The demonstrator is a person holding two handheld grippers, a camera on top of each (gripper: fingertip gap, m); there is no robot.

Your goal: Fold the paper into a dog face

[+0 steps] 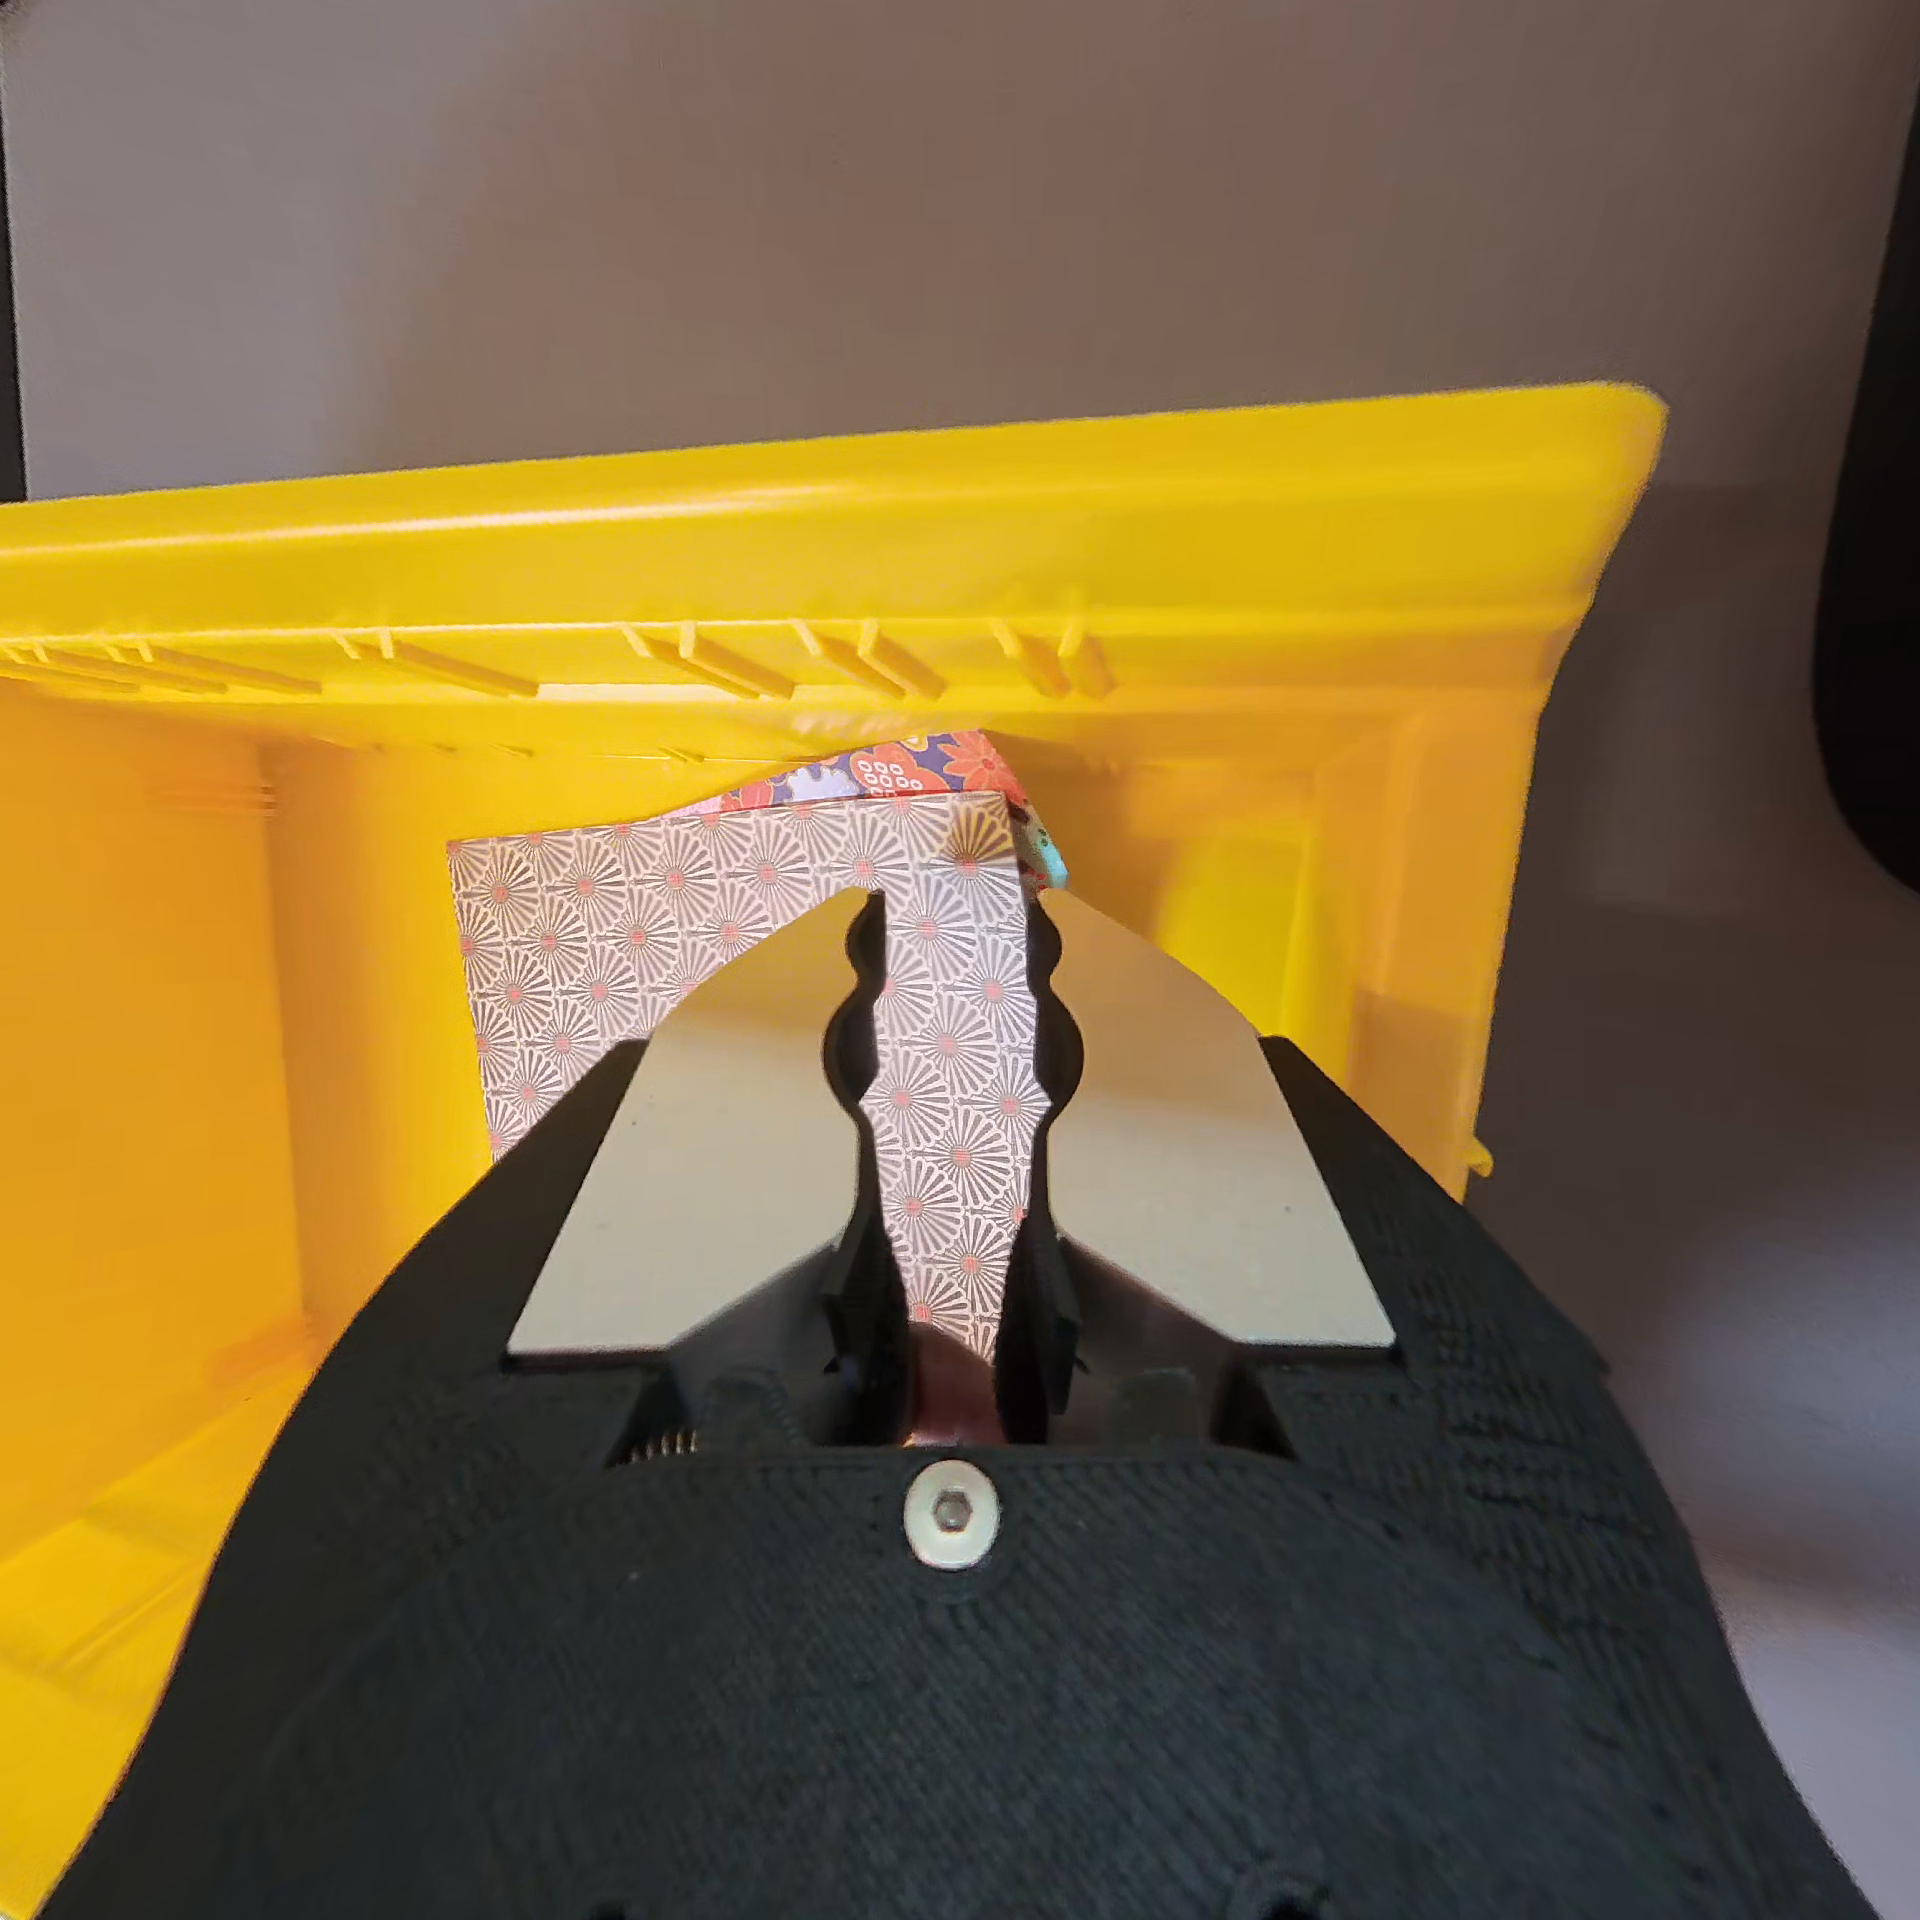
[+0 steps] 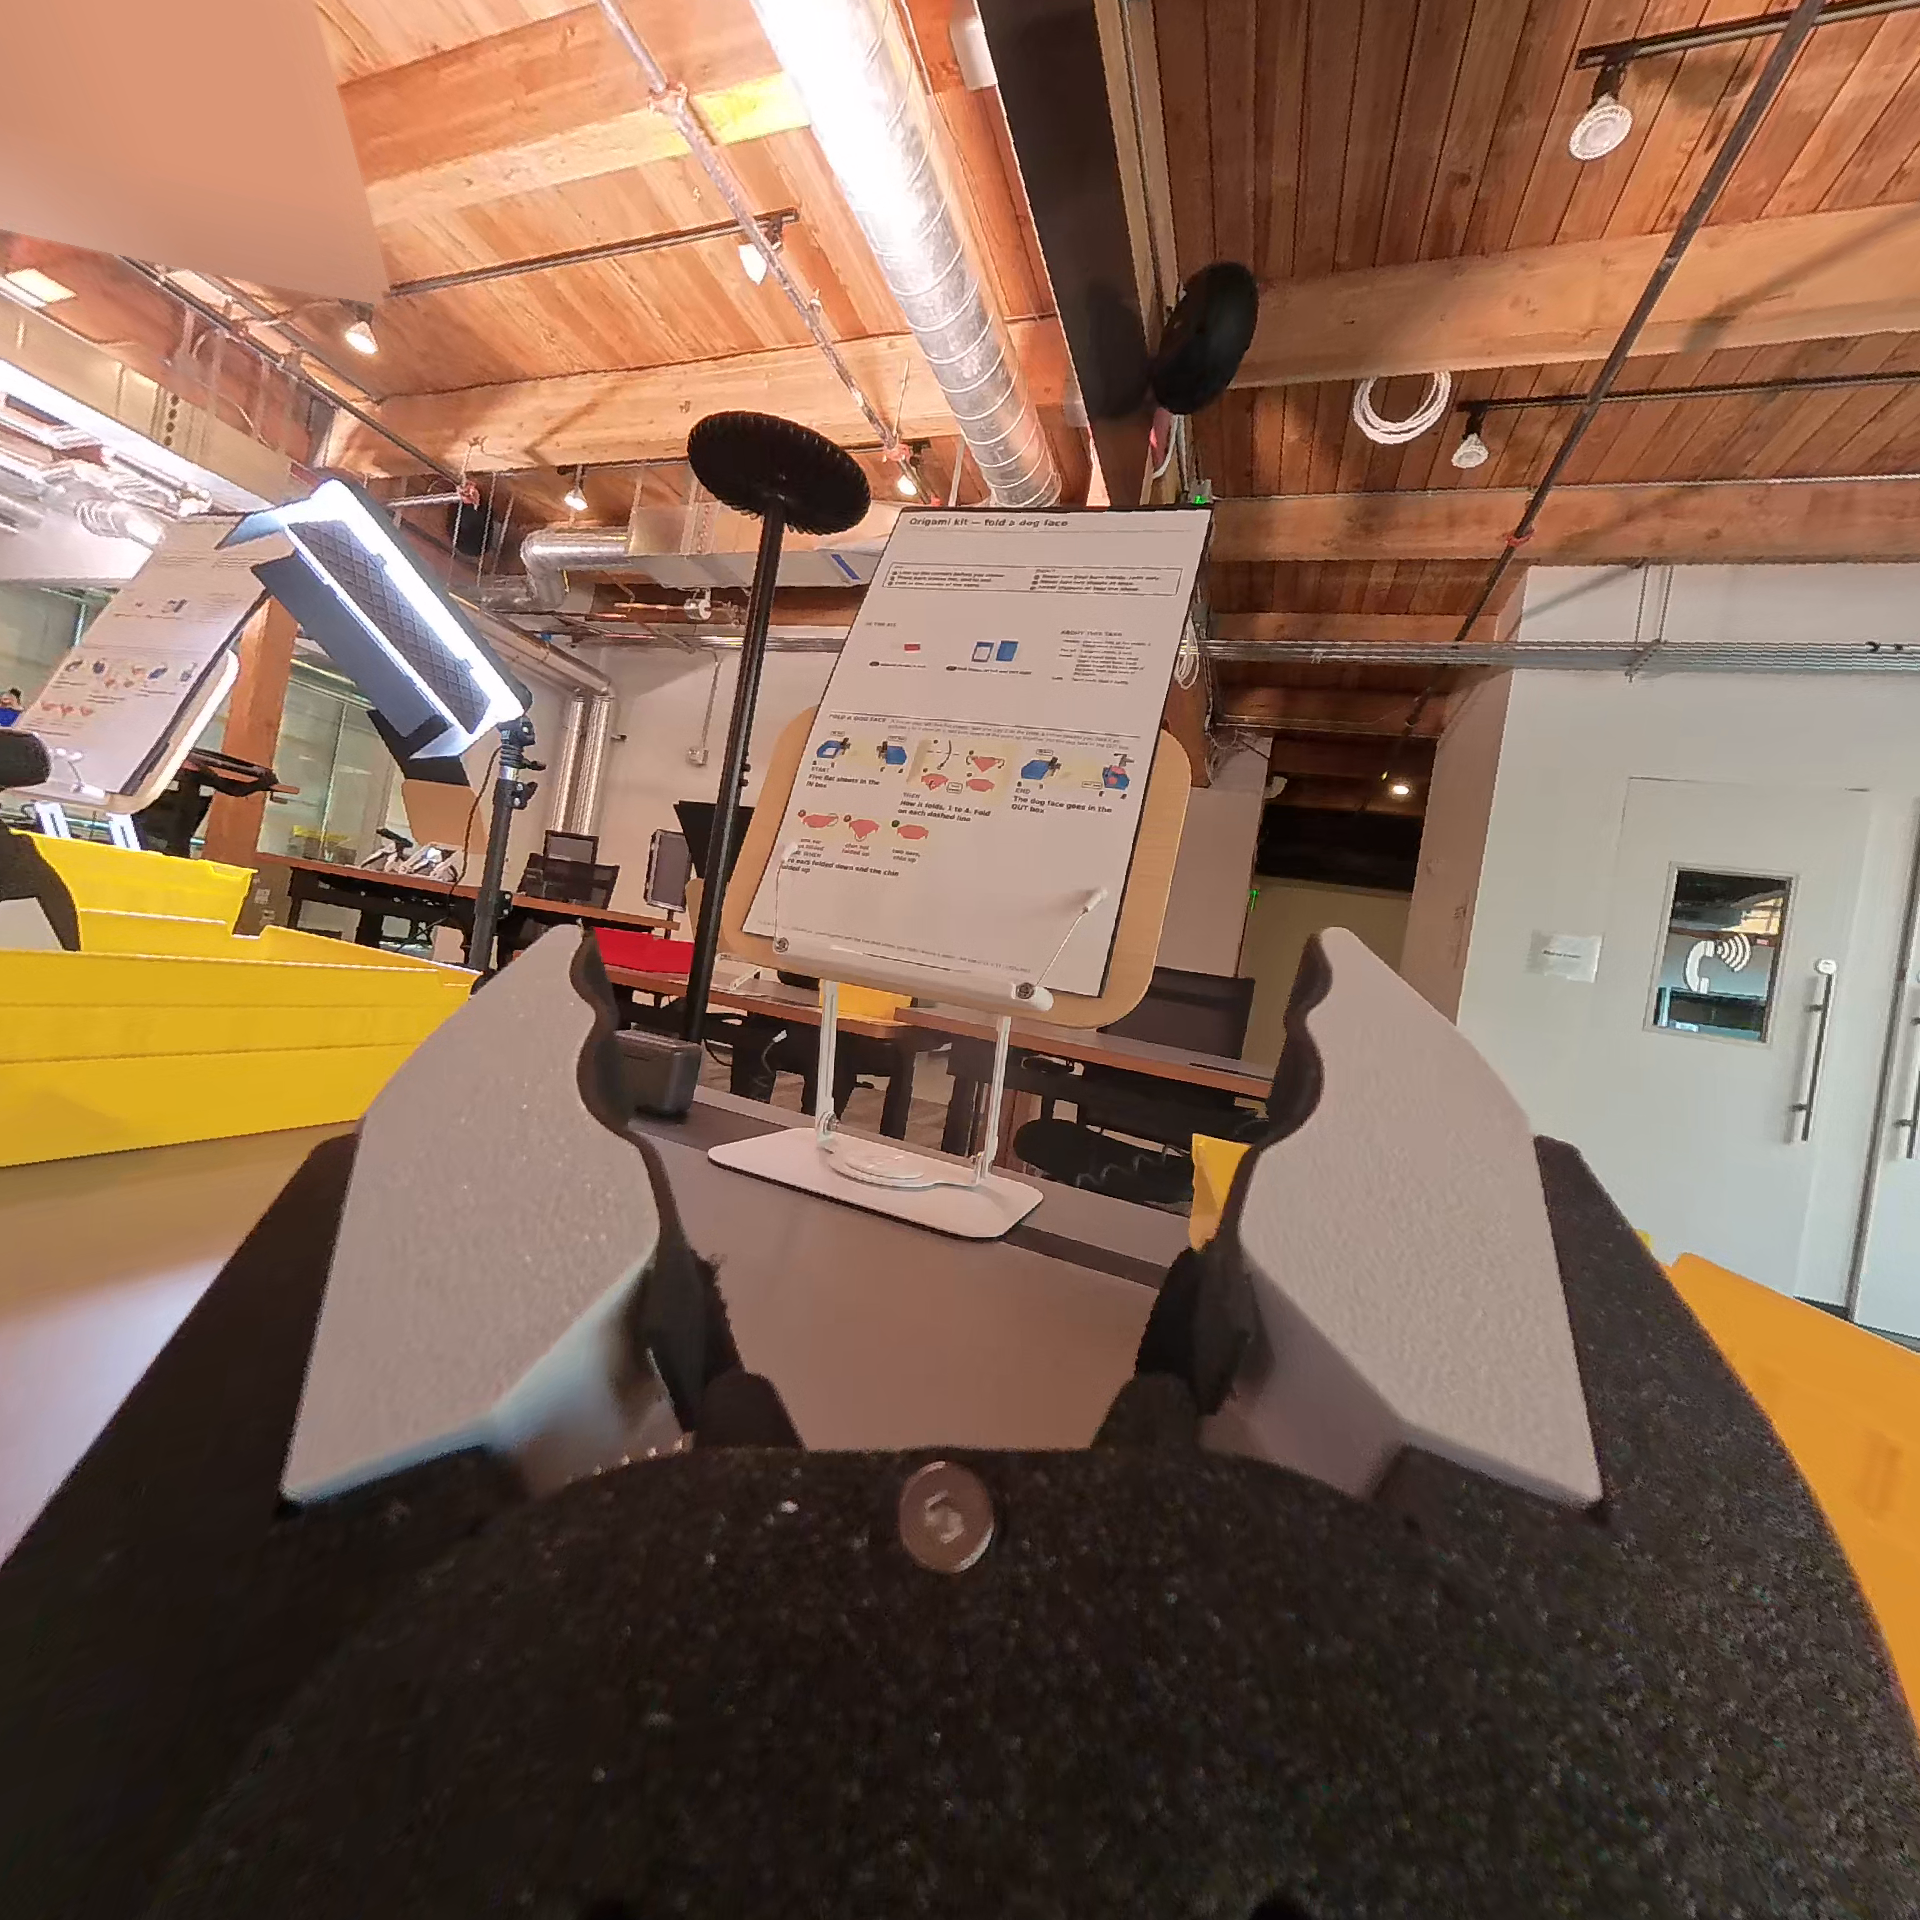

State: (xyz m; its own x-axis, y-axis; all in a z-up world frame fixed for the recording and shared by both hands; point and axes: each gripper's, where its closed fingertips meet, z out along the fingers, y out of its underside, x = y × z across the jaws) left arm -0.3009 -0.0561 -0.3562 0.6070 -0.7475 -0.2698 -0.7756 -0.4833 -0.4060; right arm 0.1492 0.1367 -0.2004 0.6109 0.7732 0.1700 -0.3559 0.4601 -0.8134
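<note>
Left wrist view: the left gripper (image 1: 956,935) reaches into a yellow bin (image 1: 831,540) and points at a stack of patterned paper (image 1: 623,914) that leans near-upright against the bin's far wall. The front sheet carries a grey fan pattern with small red centres; behind it, the edge of a brighter floral sheet (image 1: 894,764) shows at the top right. The jaws stand narrowly apart, and the fan-patterned sheet fills the gap between them from the tips down to the base. Whether the pads already press on the paper, or the sheet only lies behind the gap, cannot be told from this view.

Governing relation: the paper lies straight ahead of the left jaws, with its face turned toward the camera and its right edge roughly in line with the right finger. The sheet spreads mostly to the left of the gripper. A pinch would therefore catch the sheet near its right side, and the rest would hang leftward as it lifts out.

Right wrist view: the right gripper (image 2: 951,1049) has its jaws spread wide with nothing between them. It rests low over a table (image 2: 125,1226) and faces an instruction sheet on a stand (image 2: 997,748), with the yellow bin to its left. No paper appears in this view, so the left gripper is judged the nearer and the one to draw the sheet.
</note>
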